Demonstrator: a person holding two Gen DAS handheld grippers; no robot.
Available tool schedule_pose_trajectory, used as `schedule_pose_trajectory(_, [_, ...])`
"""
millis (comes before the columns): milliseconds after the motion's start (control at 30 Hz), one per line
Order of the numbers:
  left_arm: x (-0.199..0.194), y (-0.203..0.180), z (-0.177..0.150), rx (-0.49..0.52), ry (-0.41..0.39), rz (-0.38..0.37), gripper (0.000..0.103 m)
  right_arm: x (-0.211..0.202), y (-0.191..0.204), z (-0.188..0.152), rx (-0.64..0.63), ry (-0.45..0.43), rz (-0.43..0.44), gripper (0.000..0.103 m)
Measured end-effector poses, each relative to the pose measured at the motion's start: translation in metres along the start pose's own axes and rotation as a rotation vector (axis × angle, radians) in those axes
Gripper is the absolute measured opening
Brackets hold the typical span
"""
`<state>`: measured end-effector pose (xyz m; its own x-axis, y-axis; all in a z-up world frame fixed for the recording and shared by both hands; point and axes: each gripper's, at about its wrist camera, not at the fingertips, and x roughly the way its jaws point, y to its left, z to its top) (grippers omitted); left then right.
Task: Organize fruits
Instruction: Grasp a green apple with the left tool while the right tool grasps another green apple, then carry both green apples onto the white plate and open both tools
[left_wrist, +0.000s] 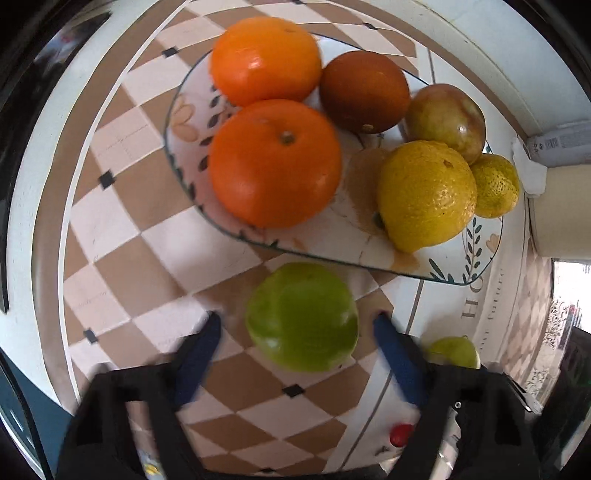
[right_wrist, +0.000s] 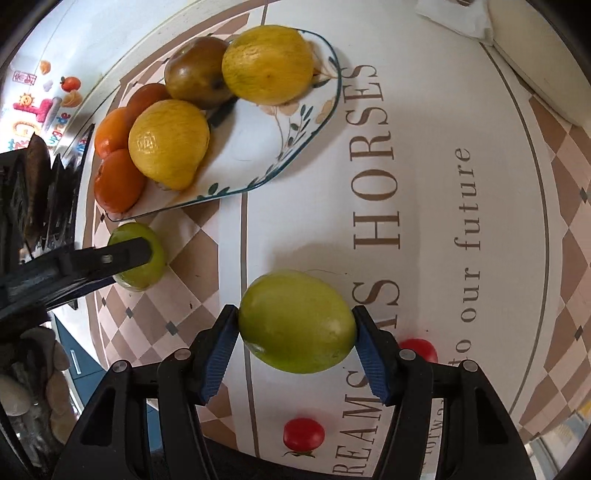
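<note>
Blur smears the left claw (left_wrist: 297, 317) in its own view, so its blue fingertips (left_wrist: 201, 343) are soft-edged; they stand spread on either side of a green fruit (left_wrist: 302, 316) on the table (left_wrist: 122, 229), with a gap showing on both sides, released rather than gripping. From the right wrist view that same fruit is half hidden behind a dark finger of the left claw. The right claw (right_wrist: 295, 325) is clenched on a second green fruit (right_wrist: 296, 322), its ribbed blue pads (right_wrist: 221, 350) pressed against both flanks. Behind it one small red tomato (right_wrist: 419, 349) is partly covered, while another (right_wrist: 303, 434) lies in plain sight near the bottom edge. The plate (left_wrist: 369, 243) sits just beyond the loose green fruit, carrying two oranges (left_wrist: 275, 162), a brown fruit (left_wrist: 364, 91), a mottled fruit (left_wrist: 445, 120) and two yellow citrus (left_wrist: 426, 194), the smaller one mostly tucked behind the larger.
</note>
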<state>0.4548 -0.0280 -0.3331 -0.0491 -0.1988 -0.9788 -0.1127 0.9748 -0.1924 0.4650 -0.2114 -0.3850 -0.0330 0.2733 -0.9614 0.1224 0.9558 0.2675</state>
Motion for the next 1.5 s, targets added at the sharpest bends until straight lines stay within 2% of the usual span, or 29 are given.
schedule_pose_trajectory(133, [-0.001,-0.010,-0.006,0.062,-0.020,0.038,0.058,-0.012,-0.001,-0.004,-0.017,-0.017,0.007,0.063])
schedule_pose_trajectory(267, [-0.004,-0.008,-0.030,0.102,-0.011,0.052,0.058,-0.020,0.008,-0.001,-0.052,-0.031,0.016,0.061])
schedule_pose_trajectory(400, [0.000,0.002,-0.045,0.090,0.005,0.048,0.058,-0.012,0.014,0.004,-0.062,-0.024,-0.013,0.061])
schedule_pose_trajectory(667, [-0.004,0.005,-0.046,0.076,0.002,0.044,0.058,-0.006,0.012,0.010,-0.072,-0.054,-0.011,0.060])
schedule_pose_trajectory(767, [-0.006,0.009,-0.058,0.075,-0.005,0.039,0.058,-0.005,0.011,0.007,-0.064,-0.060,0.012,0.060])
schedule_pose_trajectory(967, [-0.050,0.027,-0.059,0.059,-0.054,-0.001,0.058,-0.014,0.014,0.001,-0.037,-0.085,0.075,0.060])
schedule_pose_trajectory(1133, [-0.099,0.043,-0.031,0.023,-0.133,-0.043,0.058,-0.037,0.024,0.012,-0.035,-0.139,0.127,0.060])
schedule_pose_trajectory(1233, [-0.114,0.057,-0.002,-0.002,-0.173,-0.034,0.058,-0.050,0.027,0.025,-0.031,-0.166,0.136,0.060])
schedule_pose_trajectory(1333, [-0.111,0.066,0.031,-0.017,-0.176,-0.009,0.058,-0.055,0.027,0.044,-0.014,-0.187,0.125,0.060])
schedule_pose_trajectory(1500, [-0.077,0.067,0.070,-0.035,-0.108,0.029,0.058,-0.052,0.021,0.074,0.006,-0.184,0.093,0.060])
